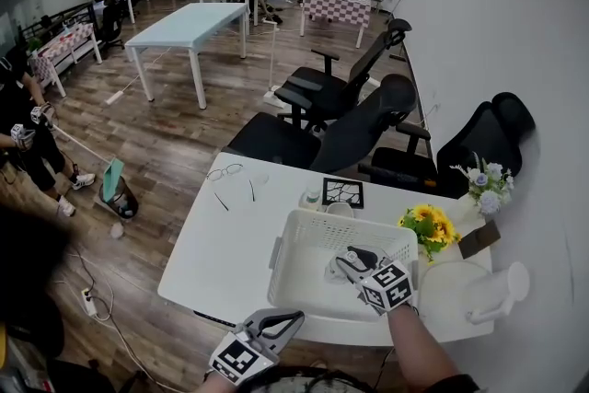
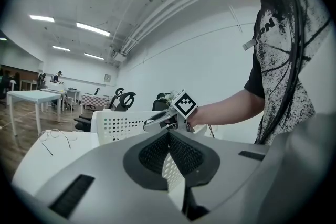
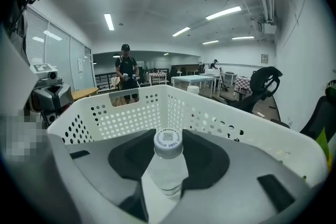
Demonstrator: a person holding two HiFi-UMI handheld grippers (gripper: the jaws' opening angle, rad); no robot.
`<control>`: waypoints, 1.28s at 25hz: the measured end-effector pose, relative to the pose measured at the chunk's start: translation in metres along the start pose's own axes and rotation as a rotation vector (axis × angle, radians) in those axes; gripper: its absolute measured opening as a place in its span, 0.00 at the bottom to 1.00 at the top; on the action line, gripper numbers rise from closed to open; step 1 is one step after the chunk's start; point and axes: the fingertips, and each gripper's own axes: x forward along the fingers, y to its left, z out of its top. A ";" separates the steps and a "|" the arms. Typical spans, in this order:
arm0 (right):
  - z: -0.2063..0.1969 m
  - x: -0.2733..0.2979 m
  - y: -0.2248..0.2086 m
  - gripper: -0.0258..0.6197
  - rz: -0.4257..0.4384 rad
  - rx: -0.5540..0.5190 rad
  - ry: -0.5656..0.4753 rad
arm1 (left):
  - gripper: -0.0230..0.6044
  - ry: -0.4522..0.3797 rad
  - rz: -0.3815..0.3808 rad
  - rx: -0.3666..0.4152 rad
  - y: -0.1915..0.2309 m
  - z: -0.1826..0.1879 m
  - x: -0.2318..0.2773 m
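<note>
A clear bottle (image 3: 166, 171) with a white cap is pinched between the jaws of the right gripper (image 1: 348, 264). It is held inside the white perforated basket (image 1: 287, 246), toward the basket's 4 o'clock corner in the head view, with the cap pointed at the far wall. So the bottle is already brought within the rim, but it is not yet let go. Whether it touches the basket floor cannot be told. The left gripper (image 1: 282, 320) is kept at the basket's 7 o'clock, outside it and off the table (image 1: 207, 244). Its jaws are pressed together on nothing. Glasses (image 1: 224, 171) are seen at the table's 10 o'clock, and yellow flowers (image 1: 425, 224) at 2 o'clock.
</note>
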 end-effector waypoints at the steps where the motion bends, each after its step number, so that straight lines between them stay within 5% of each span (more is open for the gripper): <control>1: 0.001 0.000 -0.001 0.30 0.003 0.008 -0.004 | 0.05 0.002 0.001 0.001 0.000 0.000 0.000; 14: 0.015 -0.007 0.005 0.29 0.025 -0.022 -0.061 | 0.05 -0.025 0.024 -0.013 0.000 0.002 0.004; 32: 0.144 -0.123 0.017 0.29 0.019 -0.059 -0.394 | 0.05 -0.045 -0.039 0.018 -0.030 0.014 0.028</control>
